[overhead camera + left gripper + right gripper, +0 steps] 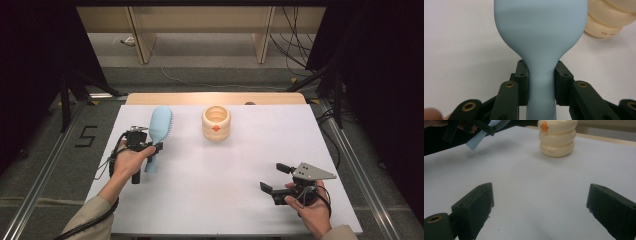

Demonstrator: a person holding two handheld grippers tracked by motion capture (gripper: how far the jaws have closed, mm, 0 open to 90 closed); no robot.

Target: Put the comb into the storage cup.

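Matt, smooth plastic hairbrush [541, 37]; glossy cream plastic holder [557, 137]; matt white tabletop [225, 175].

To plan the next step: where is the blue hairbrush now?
In the high view the blue hairbrush is at the table's left, its handle clamped in the left gripper, left of the cream holder.

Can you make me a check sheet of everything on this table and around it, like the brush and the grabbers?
Surface: white table top, flat, with a wooden edge at the far side.
Job's things: light blue hairbrush, gripped at the neck where the head narrows into the handle; cream ringed cup with an orange mark stands upright, apart from it.
Clutter: nothing seen.
Grippers: left gripper shut on the hairbrush; right gripper open and holding nothing, near the table's right front.
Cables: one trails from each gripper; more lie on the floor beyond the table.
Surroundings: dark curtains at both sides, wooden furniture legs behind, a "5" marked on the floor at left.
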